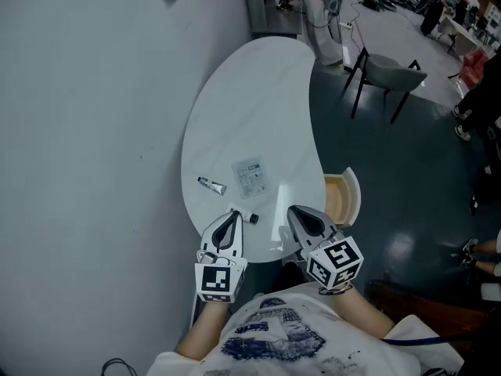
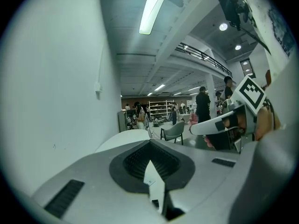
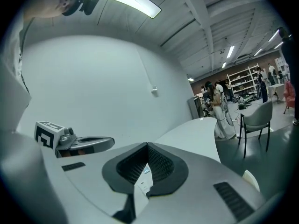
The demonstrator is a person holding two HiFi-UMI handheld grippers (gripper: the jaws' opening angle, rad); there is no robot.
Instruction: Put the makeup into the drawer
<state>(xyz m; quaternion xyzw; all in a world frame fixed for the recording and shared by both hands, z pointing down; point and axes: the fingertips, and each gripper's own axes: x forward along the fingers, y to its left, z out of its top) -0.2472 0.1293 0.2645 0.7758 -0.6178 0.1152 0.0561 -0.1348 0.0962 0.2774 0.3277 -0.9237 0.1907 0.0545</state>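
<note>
Plainly, the makeup here is small, light stuff. A short tube [image 1: 211, 184] lies on the white bench [image 1: 250, 92], a flat packet [image 1: 250, 176] lies just beside it toward the middle, and a little dark piece [image 1: 252, 218] sits nearer my edge, close to the tip of my left tool [image 1: 232, 214]. None of it is in the drawer [image 1: 353, 188], which stands pulled out at the right side of the bench, well apart from the three things.

I judge the tube to be firm enough to pinch across its middle, though it is round and may roll or slip. The packet looks thin and limp and lies flat on a smooth top, so I expect I must catch it by an edge or slide it to the rim. The dark piece is too small for me to tell what it is. It looks tiny and easy to knock away.

My left tool is closed with nothing in it, and my right tool [image 1: 294, 211] is likewise closed and empty. Both hover over the near edge and touch nothing.
</note>
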